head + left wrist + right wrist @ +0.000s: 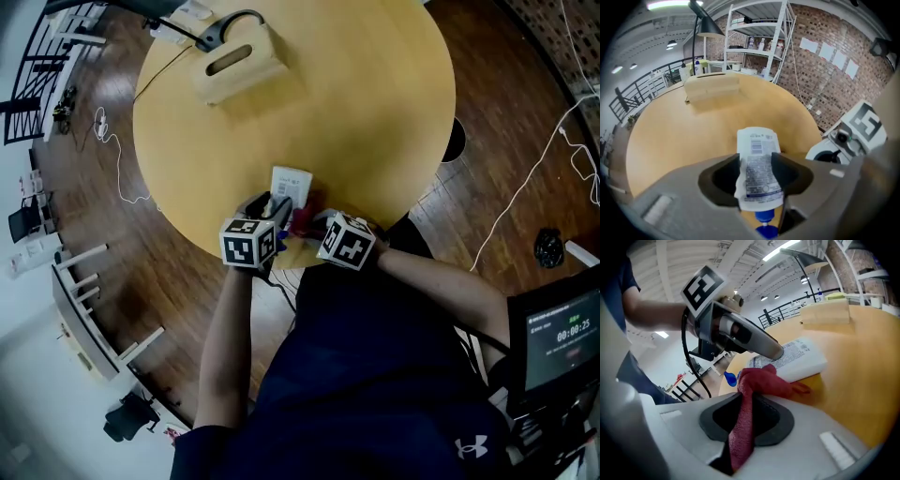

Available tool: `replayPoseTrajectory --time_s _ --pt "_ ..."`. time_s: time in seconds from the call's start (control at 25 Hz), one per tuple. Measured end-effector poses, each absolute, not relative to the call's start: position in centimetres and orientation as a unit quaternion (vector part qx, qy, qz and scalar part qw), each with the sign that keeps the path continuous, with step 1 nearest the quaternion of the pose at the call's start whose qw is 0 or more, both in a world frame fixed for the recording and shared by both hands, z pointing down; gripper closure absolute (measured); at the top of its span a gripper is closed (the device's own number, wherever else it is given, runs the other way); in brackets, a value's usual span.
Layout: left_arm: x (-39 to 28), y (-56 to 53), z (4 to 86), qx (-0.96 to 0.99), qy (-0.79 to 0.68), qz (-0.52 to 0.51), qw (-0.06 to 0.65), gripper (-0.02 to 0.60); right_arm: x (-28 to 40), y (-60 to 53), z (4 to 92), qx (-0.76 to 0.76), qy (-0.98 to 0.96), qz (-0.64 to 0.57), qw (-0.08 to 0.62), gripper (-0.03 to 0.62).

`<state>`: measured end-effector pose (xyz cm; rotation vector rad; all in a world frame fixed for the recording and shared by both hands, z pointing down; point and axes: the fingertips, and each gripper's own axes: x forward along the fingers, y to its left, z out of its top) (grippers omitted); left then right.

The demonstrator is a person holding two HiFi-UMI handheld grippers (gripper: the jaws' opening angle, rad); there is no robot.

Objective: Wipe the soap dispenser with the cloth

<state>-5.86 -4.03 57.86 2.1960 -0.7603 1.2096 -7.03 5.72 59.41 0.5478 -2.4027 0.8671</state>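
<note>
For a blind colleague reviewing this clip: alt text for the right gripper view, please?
The right gripper pinches a red cloth, its bunched end against a white soap pouch that the left gripper holds over a wooden table.

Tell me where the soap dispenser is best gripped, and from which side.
Probably across its narrow edges near the blue cap, coming from the cap end, as the left gripper does: the dispenser is flat, so its broad printed face stays free for the cloth.

White soap dispenser (757, 171), label up, blue cap (765, 220) at bottom centre; red cloth (757, 380) bunched against its near edge, lower centre.
</note>
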Motion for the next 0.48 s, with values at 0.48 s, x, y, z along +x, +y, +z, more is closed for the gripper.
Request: replayPoseTrajectory --time_s 0.48 --pt "-5.7 -4.5 58.4 0.818 -0.287 0.430 0.254 0.367 2.9 -6.2 60.0 0.322 -0.845 0.342 0.256 0.525"
